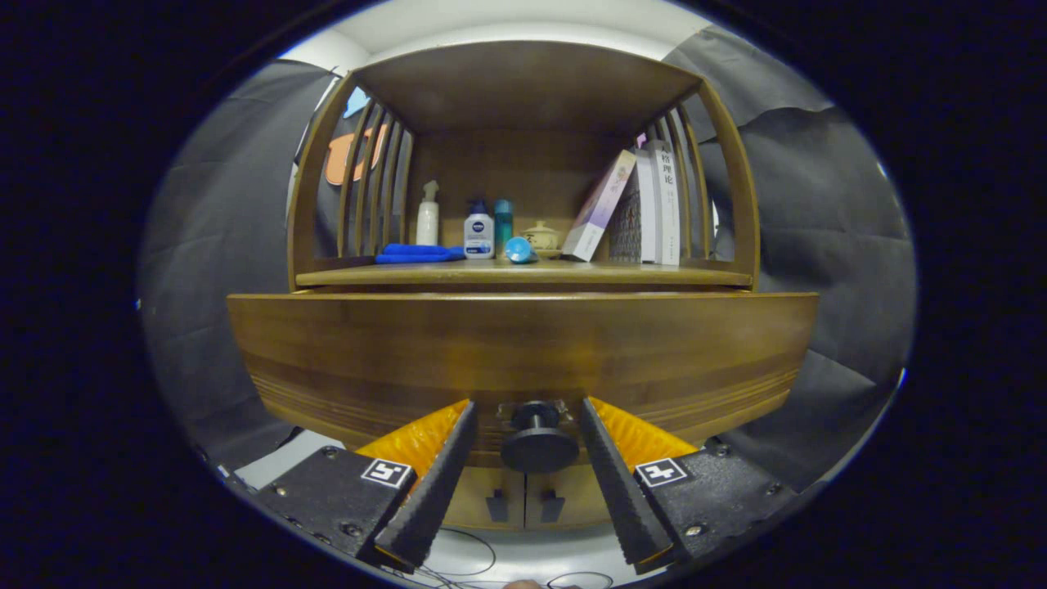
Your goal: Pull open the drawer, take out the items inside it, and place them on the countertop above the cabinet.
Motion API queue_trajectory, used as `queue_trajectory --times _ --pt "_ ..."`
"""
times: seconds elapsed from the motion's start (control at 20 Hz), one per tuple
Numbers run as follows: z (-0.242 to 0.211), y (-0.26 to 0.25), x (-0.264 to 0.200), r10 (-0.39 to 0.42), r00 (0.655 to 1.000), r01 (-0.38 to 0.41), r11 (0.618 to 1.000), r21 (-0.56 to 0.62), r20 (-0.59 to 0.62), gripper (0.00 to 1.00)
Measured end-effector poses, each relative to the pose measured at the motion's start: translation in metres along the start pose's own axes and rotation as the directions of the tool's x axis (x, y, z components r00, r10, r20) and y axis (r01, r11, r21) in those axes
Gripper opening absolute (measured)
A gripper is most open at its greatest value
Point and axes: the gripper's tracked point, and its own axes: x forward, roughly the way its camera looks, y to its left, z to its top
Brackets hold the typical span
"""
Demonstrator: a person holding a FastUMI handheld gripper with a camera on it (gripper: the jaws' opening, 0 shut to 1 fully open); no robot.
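Observation:
The wooden drawer front (368, 352) spans the cabinet just ahead of me. Its dark round knob (538, 446) sits between my fingers, and the gripper (527, 405) is open, with a small gap on each side of the knob. The left finger (433, 483) and right finger (622, 483) reach almost to the drawer face. The drawer's inside is hidden behind its front. Above it runs the countertop (654, 276) of the cabinet.
On the countertop lie a blue cloth (415, 254), a white spray bottle (427, 217), a lotion bottle (478, 233), a teal bottle (503, 219), a small lidded pot (541, 237) and leaning books (646, 204). Slatted sides and a top shelf enclose it. Two lower cabinet doors (523, 499) sit below the drawer.

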Motion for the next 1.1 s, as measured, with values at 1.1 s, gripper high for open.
queue_trajectory --times 1.1 --pt "0.01 0.002 0.064 -0.02 1.0 0.02 0.997 -0.075 0.006 0.86"
